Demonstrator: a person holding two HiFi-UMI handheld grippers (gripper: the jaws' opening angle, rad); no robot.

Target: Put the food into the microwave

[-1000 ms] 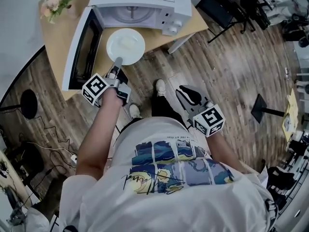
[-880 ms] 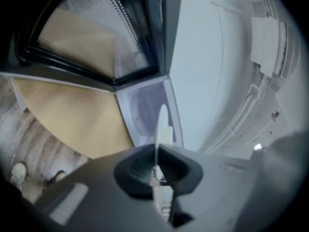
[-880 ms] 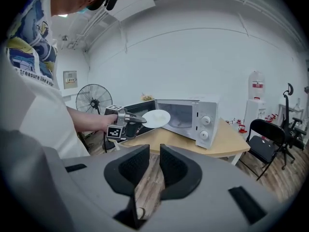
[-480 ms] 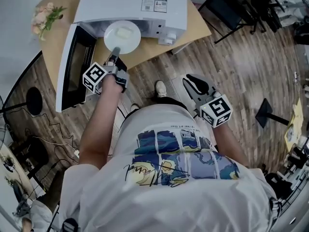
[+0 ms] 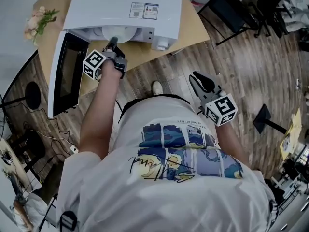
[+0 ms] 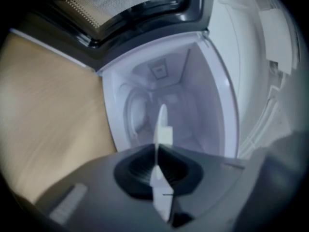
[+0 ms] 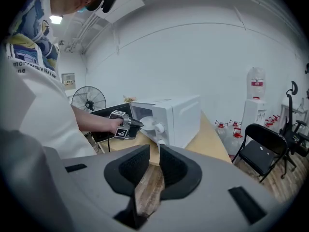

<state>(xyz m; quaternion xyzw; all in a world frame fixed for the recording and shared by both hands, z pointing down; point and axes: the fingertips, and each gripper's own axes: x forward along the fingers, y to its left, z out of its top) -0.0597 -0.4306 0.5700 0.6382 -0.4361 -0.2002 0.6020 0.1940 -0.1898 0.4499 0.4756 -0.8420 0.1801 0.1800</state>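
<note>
Hanging in the mouth of the microwave (image 5: pixel 126 4), the white plate (image 5: pixel 120 33) is partly under the oven's top edge in the head view. The food on it cannot be made out. In the left gripper view the plate shows edge-on, a thin pale blade pointing into the pale cavity (image 6: pixel 193 105).

The left gripper (image 5: pixel 113 41) is clenched on the plate's near rim, its dark pads pressed to either face of the plate. It sits just in front of the opening, at the end of a bare outstretched forearm.

The microwave door (image 5: pixel 67 74) stands swung wide to the left, with its dark window facing up. The oven sits on a light wooden desk (image 5: pixel 193 25), and a small bunch of flowers (image 5: pixel 37 19) lies at the desk's far left corner.

The right gripper (image 5: pixel 197 79) is well apart from all this, held low beside the person's body over the plank floor (image 5: pixel 241 66). Its jaws stand a narrow gap apart with nothing between them; only floorboards show through. A black folding chair (image 5: pixel 219 6) stands beyond the desk's right end.
</note>
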